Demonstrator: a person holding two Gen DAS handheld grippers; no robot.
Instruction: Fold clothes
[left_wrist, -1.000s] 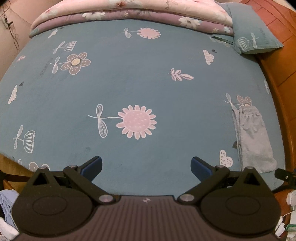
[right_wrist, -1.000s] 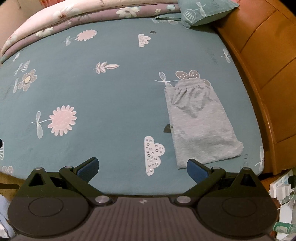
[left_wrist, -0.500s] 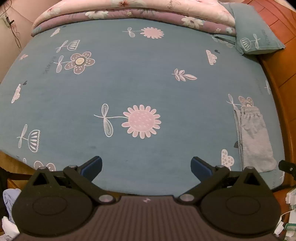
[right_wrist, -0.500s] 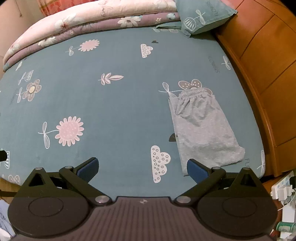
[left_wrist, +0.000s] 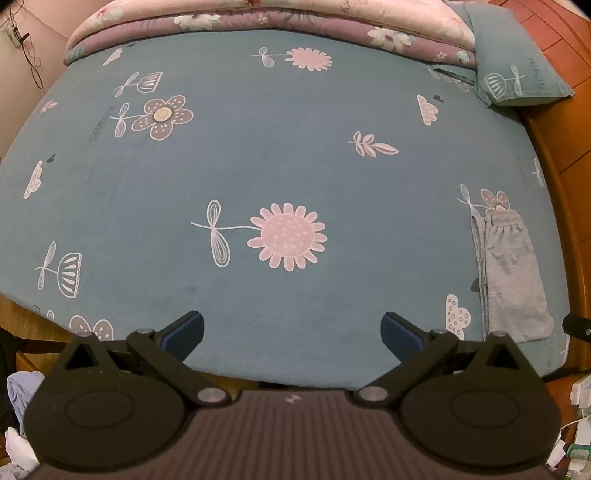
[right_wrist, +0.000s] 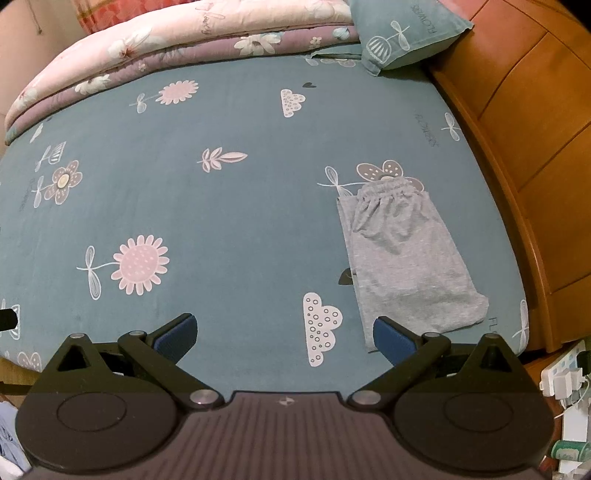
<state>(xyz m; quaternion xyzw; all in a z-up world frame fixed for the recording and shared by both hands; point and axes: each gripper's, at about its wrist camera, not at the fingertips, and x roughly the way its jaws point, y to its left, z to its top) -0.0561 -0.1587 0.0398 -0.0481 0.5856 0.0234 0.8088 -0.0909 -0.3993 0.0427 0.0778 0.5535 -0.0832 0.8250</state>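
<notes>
Grey shorts (right_wrist: 402, 254) lie folded lengthwise on the teal sheet (right_wrist: 240, 221), gathered elastic waistband at the far end, hem nearest, ahead of the right gripper (right_wrist: 282, 334) and just beyond its right finger. Right gripper and left gripper (left_wrist: 291, 334) both gape wide, holding nothing. "FLOWERS" is printed on the pillow (right_wrist: 410, 29) far ahead

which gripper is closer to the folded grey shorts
Right. The right gripper hangs at the bed's near edge, one fingertip overlapping the grey shorts in view. The left gripper sits well to their left.
</notes>
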